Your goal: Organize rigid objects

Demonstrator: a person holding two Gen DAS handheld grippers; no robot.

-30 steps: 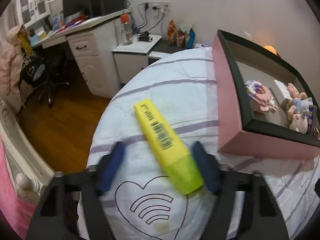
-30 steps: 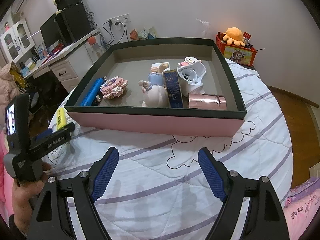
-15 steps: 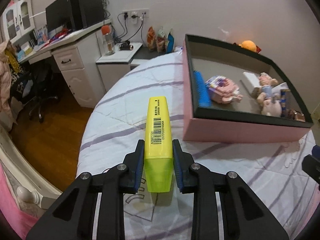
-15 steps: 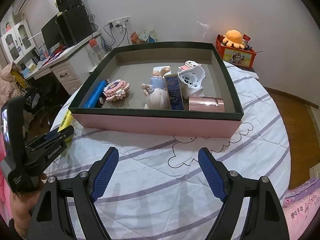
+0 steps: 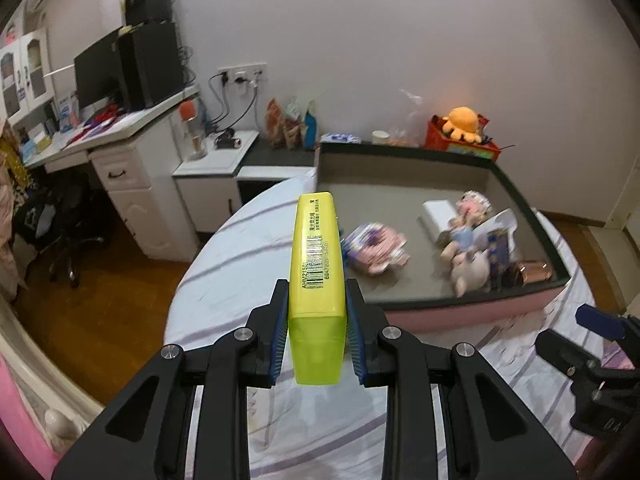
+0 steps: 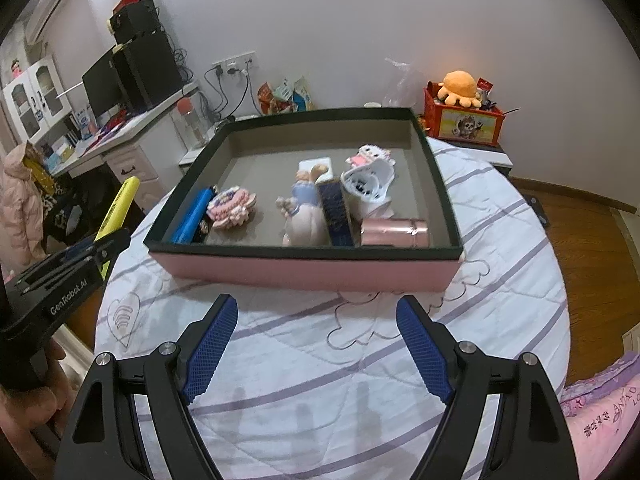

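A yellow highlighter (image 5: 318, 268) with a barcode is clamped between the blue pads of my left gripper (image 5: 317, 304), lifted off the bed and pointing toward the pink box (image 5: 472, 314). From the right wrist view the same highlighter (image 6: 120, 208) sticks up at the left, held by the left gripper (image 6: 96, 250) beside the box's left end. My right gripper (image 6: 316, 344) hangs open over the white striped bedspread (image 6: 304, 360), in front of the pink box (image 6: 304, 270), with nothing between its fingers.
The box holds a blue pen (image 6: 192, 216), a pink block toy (image 6: 232, 208), a rabbit figurine (image 6: 304, 212), a dark blue case (image 6: 336, 212), a white toy (image 6: 368, 180) and a rose-gold tube (image 6: 394, 232). A desk (image 5: 116, 160) and wooden floor lie left of the bed.
My left gripper closed on the highlighter that lay on the bedspread, then lifted it and swung toward the box. The right gripper stayed where it was, open.
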